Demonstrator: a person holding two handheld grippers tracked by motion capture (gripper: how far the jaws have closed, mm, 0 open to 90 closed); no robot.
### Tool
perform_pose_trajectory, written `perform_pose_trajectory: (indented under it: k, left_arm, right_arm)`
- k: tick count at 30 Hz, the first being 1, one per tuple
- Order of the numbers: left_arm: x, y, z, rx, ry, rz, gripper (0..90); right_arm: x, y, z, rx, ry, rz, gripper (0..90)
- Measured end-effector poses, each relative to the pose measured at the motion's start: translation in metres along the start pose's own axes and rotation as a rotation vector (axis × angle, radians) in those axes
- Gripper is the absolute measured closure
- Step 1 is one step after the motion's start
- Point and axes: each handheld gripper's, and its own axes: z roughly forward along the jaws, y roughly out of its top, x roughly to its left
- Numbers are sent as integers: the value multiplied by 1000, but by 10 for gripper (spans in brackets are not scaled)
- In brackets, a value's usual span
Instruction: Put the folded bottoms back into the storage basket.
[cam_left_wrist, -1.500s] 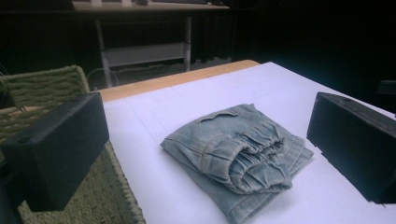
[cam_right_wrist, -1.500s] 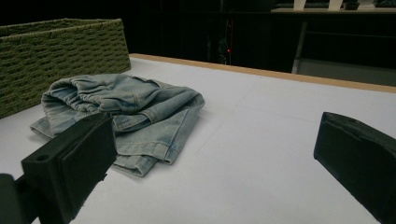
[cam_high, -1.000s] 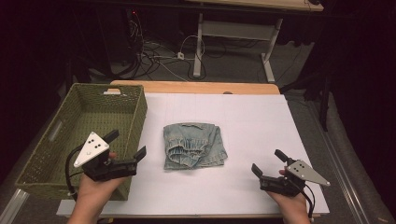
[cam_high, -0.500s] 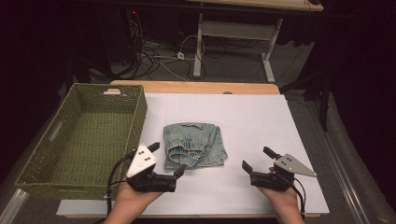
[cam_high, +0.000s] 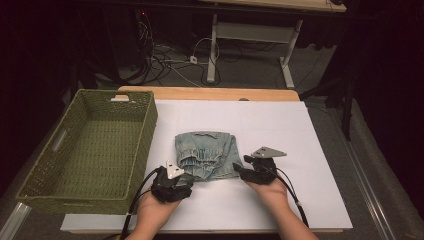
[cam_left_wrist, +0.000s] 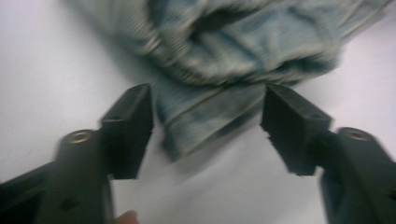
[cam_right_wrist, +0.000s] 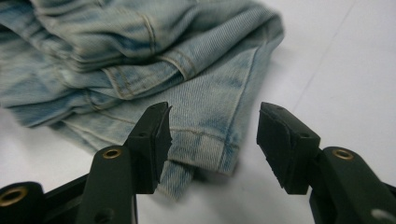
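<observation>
A folded pair of light-blue jeans (cam_high: 206, 154) lies mid-table on the white sheet. My left gripper (cam_high: 181, 176) sits at its near left corner, jaws open. In the left gripper view the denim's hem corner (cam_left_wrist: 205, 119) lies between the two jaws, with the fingertips (cam_left_wrist: 130, 116) just touching its edge. My right gripper (cam_high: 245, 167) is at the near right corner, also open. In the right gripper view the stitched corner of the jeans (cam_right_wrist: 210, 135) lies between the jaws, and the fingers (cam_right_wrist: 285, 140) stand apart on either side.
A green woven basket (cam_high: 37, 181) stands at the left of the table, with nothing in it. The white sheet (cam_high: 310, 150) covers the tabletop, with bare room to the right and front. Cables and desk legs lie on the floor beyond.
Both grippers have moved inward and forward to the near corners of the jeans. The left one travelled farthest, from beside the basket.
</observation>
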Motion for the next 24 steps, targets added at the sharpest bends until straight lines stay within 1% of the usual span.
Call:
perform_pose_trajectory:
  k: [1,2,3,4,5,6,7,8,9,10,12,13,14,15,16,17,18,19,20,21,22,23,24]
  left_arm:
    - [3,-1,2,21,6,-11,368]
    - [3,-1,2,21,6,-11,385]
    - [7,-2,4,32,-2,-21,385]
    - [8,-3,3,21,-11,-18,424]
    - [8,-3,3,17,-23,-12,478]
    - [8,-3,3,17,-23,-12,543]
    - [5,-4,3,8,-28,1,608]
    - [5,-4,3,8,-28,1,662]
    - [5,-4,3,6,-30,5,662]
    - [4,-4,3,9,-42,10,719]
    - [4,-4,2,15,-47,16,738]
    - [3,-4,-1,32,-63,32,740]
    - [3,-4,-1,32,-63,32,740]
    - [1,-5,-3,41,-68,46,740]
    - [-4,-7,-7,56,-78,77,740]
    - [-6,-8,-9,63,-84,92,740]
    - [-6,-8,-9,63,-84,92,739]
    - [-8,-10,-11,68,-92,103,739]
    - [-10,-12,-13,72,-101,109,739]
    - [-12,-13,-15,77,-111,115,739]
    - [-14,-15,-17,83,-122,124,738]
    - [-20,-19,-22,92,-145,128,738]
    - [-20,-19,-22,92,-145,128,738]
  right_arm:
    - [0,1,6,23,6,11,453]
    - [0,1,6,23,6,11,453]
    - [0,1,12,46,14,18,449]
    - [2,2,17,77,8,15,454]
    - [3,3,18,80,12,10,463]
    - [4,4,18,86,16,12,504]
    - [4,4,18,91,29,8,587]
    - [4,4,18,91,29,8,587]
    - [4,4,17,96,51,7,661]
    - [6,3,16,96,77,11,742]
    - [7,2,16,97,78,4,751]
    - [10,0,13,97,74,-9,755]
    - [11,-1,10,99,74,-13,755]
    - [12,-3,7,100,77,-19,755]
    - [14,-6,3,101,80,-19,754]
    - [15,-10,-1,100,85,-22,754]
    - [15,-10,-1,100,85,-22,754]
    - [16,-13,-5,99,92,-22,753]
    - [18,-17,-10,101,99,-17,753]
    - [21,-24,-20,103,113,-17,751]
    - [23,-27,-24,105,117,-27,751]
    - [25,-30,-29,107,119,-34,750]
    - [25,-30,-29,107,119,-34,750]
